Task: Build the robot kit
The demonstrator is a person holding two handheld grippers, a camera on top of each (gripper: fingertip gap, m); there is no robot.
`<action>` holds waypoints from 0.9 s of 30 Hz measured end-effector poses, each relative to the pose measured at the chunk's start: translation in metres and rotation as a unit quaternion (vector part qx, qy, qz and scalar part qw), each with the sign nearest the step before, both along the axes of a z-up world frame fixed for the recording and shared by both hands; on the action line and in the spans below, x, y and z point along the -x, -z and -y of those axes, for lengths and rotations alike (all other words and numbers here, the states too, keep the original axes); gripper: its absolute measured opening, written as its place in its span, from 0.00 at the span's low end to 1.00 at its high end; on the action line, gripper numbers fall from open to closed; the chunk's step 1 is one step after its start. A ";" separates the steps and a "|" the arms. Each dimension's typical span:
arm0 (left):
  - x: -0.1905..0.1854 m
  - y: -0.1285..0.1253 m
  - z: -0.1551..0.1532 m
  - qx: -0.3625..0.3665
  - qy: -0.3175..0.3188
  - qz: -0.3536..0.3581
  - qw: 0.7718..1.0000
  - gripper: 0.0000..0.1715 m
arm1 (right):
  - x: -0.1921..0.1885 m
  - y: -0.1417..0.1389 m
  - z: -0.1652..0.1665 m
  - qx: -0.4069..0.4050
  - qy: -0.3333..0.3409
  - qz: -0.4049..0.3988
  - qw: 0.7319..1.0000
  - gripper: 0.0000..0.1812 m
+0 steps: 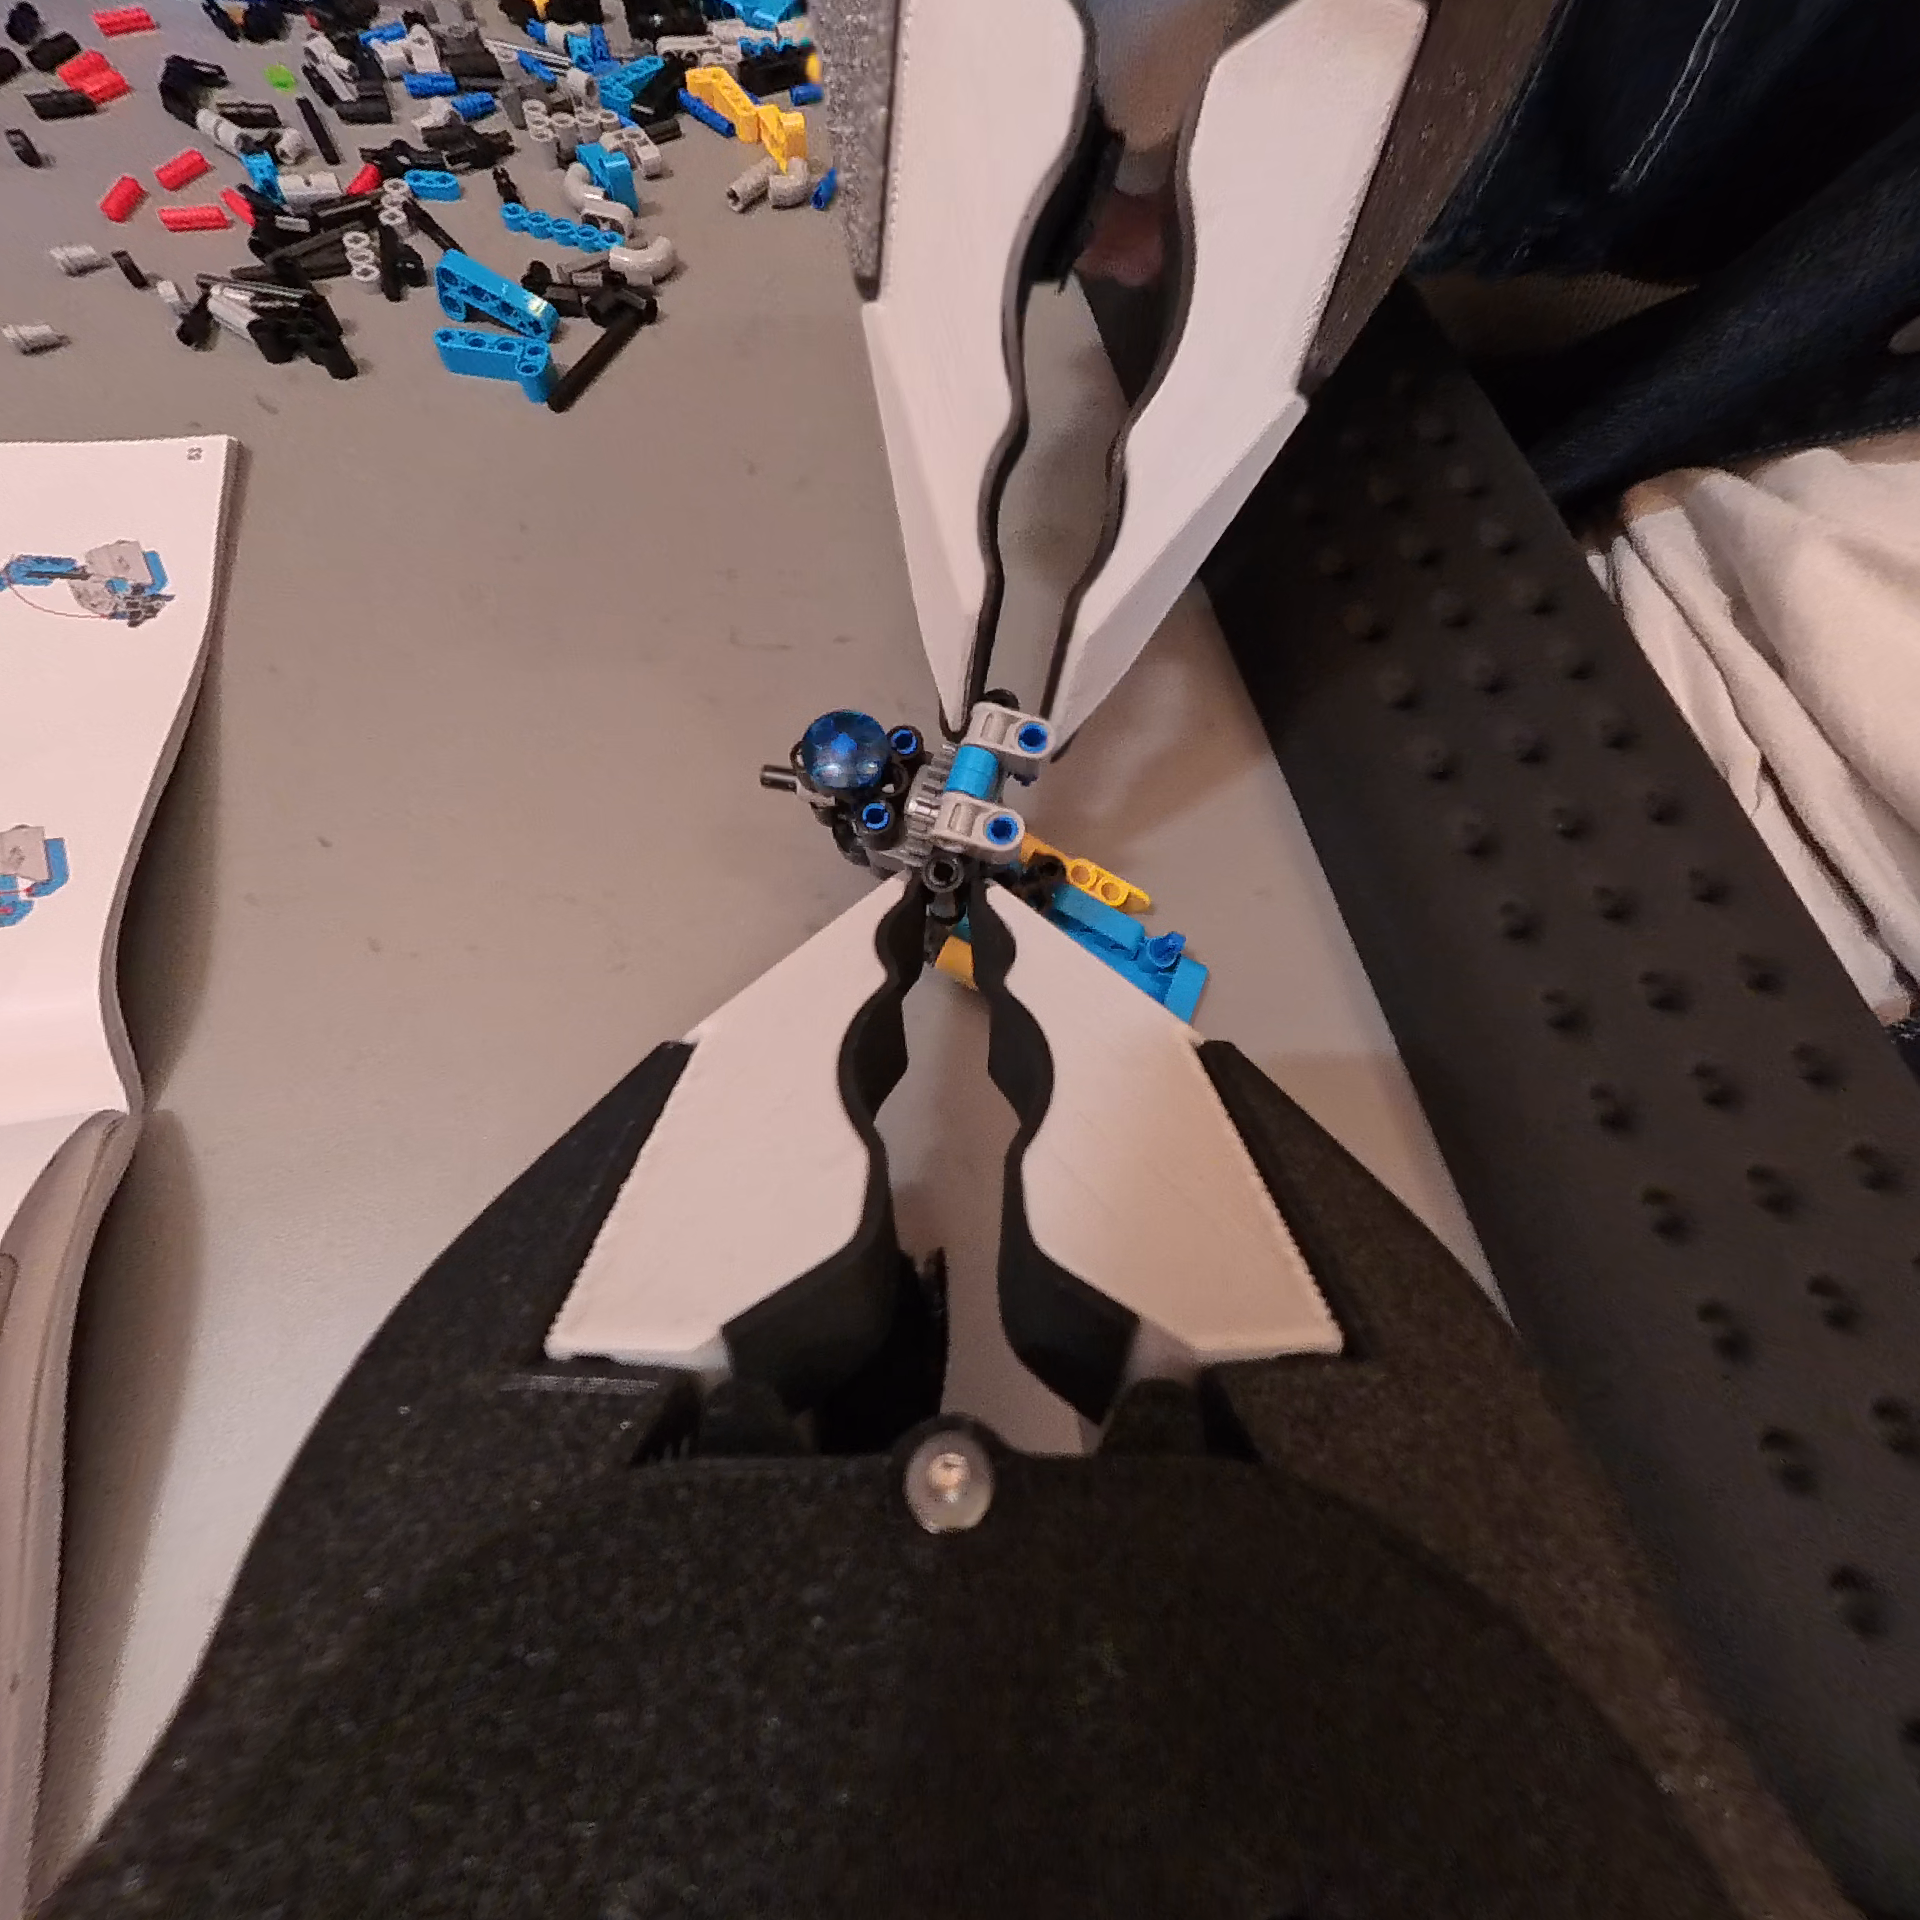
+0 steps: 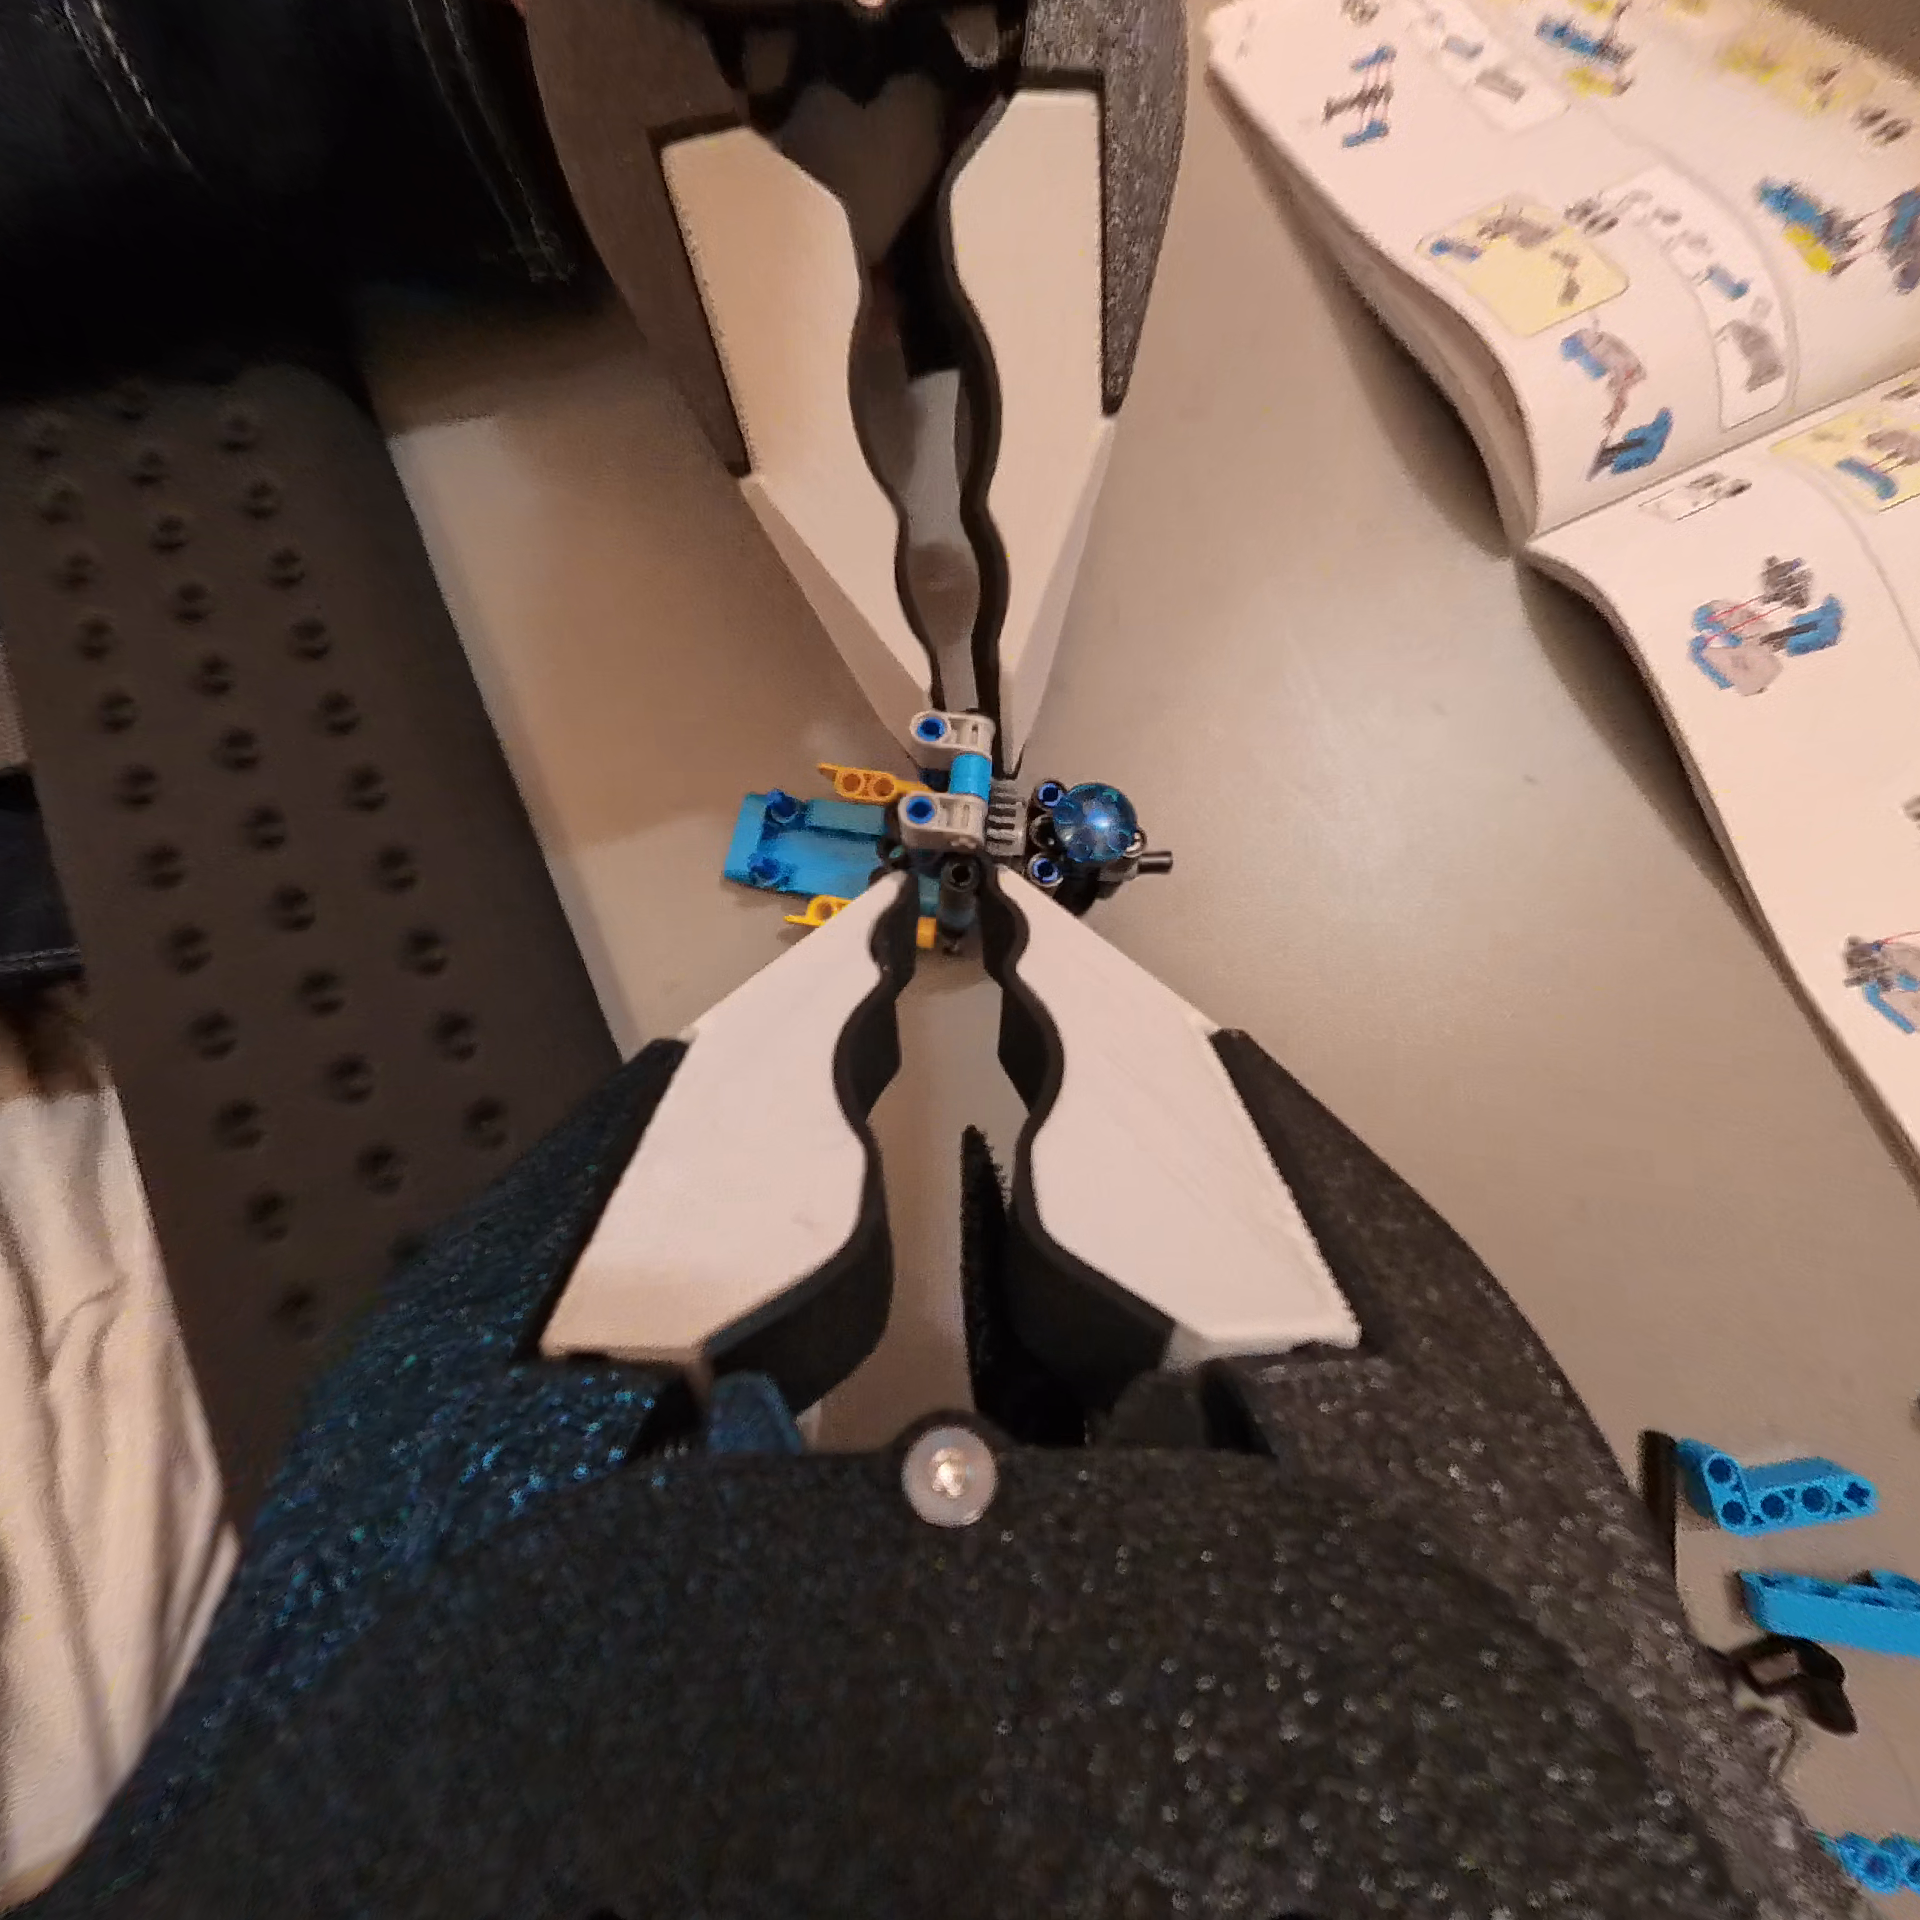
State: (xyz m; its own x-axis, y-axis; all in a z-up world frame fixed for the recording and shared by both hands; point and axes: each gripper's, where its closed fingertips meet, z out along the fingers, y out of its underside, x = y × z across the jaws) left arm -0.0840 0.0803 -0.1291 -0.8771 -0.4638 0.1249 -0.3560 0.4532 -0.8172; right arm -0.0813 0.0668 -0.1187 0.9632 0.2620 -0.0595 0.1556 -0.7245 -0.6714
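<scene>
A small brick assembly (image 1: pixel 935 805) hangs just above the grey table (image 1: pixel 520 748) between my two grippers, which face each other. It has a clear blue ball (image 1: pixel 844 756), two grey connectors with blue pins, a light-blue sleeve, a grey gear, and blue and yellow beams (image 1: pixel 1117 930) on its underside. My left gripper (image 1: pixel 943 902) is shut on the black pin end nearest it. My right gripper (image 1: pixel 1000 719) comes in from the top, shut on the far end. In the right wrist view the right gripper (image 2: pixel 951 914) pinches the assembly (image 2: pixel 961 821) from below and the left gripper (image 2: pixel 971 717) from above.
A pile of loose black, blue, red, grey and yellow pieces (image 1: pixel 416 156) lies at the far left. An open instruction booklet (image 1: pixel 94 748) (image 2: pixel 1662 436) lies beside the grippers. A black perforated surface (image 1: pixel 1579 935) borders the table edge. Loose blue beams (image 2: pixel 1771 1496) lie at right. Left and right tips are no more than a few centimetres apart.
</scene>
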 end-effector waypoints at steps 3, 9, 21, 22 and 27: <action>0.001 -0.002 0.002 -0.004 0.004 0.008 1.000 0.04 | 0.000 -0.001 -0.001 -0.036 0.011 0.009 0.999 0.05; 0.005 -0.008 -0.002 -0.007 0.004 0.016 1.000 0.04 | 0.004 0.004 -0.002 -0.070 0.034 -0.008 0.997 0.05; 0.015 -0.008 -0.002 0.021 0.013 0.009 1.000 0.04 | 0.015 0.001 -0.002 -0.126 0.036 -0.033 0.991 0.04; 0.015 -0.007 -0.001 0.022 0.013 0.009 1.000 0.04 | 0.015 0.002 -0.001 -0.127 0.032 -0.028 0.991 0.05; 0.012 0.000 -0.003 0.013 0.013 0.011 1.000 0.04 | 0.016 0.014 -0.001 -0.095 0.028 -0.030 0.995 0.10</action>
State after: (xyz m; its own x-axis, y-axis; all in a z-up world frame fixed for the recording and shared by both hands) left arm -0.0962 0.0835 -0.1292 -0.8914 -0.4380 0.1167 -0.3259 0.4406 -0.8365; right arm -0.0974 0.0680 -0.1331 0.9730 0.2194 -0.0720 0.0736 -0.5901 -0.8040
